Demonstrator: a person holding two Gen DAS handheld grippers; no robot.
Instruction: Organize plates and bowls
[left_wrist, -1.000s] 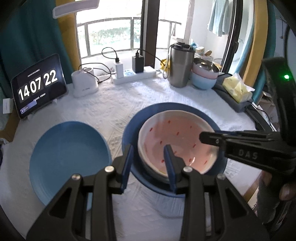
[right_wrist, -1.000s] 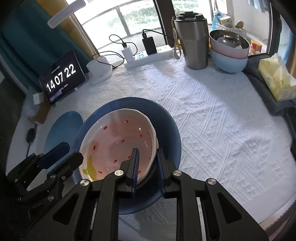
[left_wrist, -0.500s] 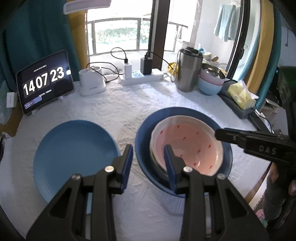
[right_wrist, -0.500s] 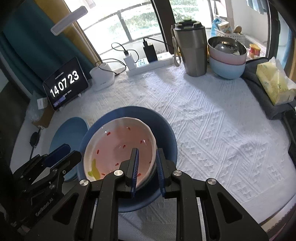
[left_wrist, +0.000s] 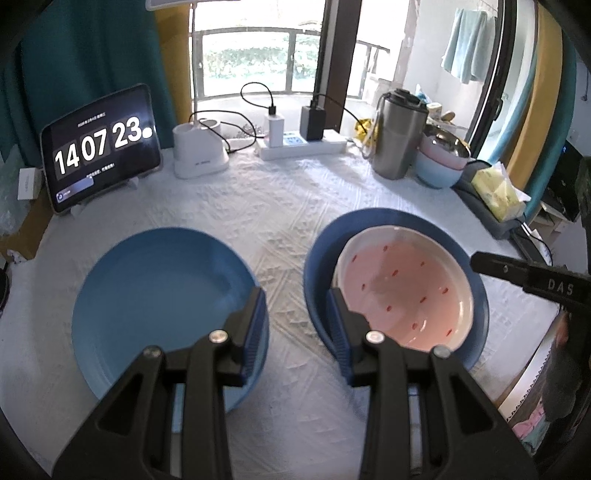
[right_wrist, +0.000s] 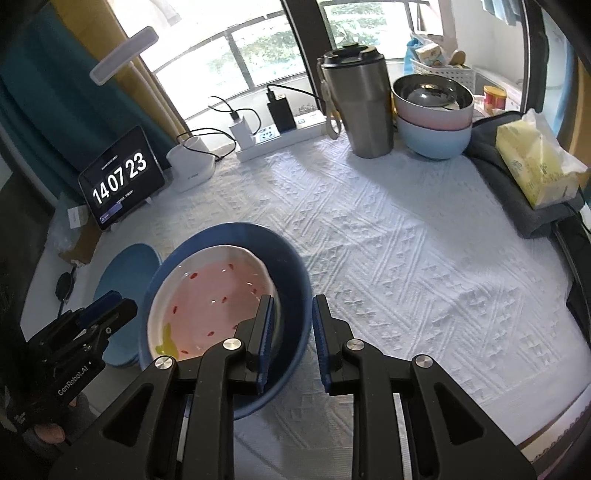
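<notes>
Clock tablet (left_wrist: 99, 146), steel tumbler (left_wrist: 397, 134), tissue pack (left_wrist: 496, 190)

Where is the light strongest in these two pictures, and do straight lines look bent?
Left wrist view: the window behind the table is overexposed, and its frame bows outward. Right wrist view: daylight falls across the white tablecloth, the table edge curves strongly, and the corners go dark.

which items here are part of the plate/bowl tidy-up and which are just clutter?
Job items:
pink bowl inside dark blue bowl
light blue plate
stacked bowls

Clutter:
clock tablet
steel tumbler
power strip
tissue pack
white base
</notes>
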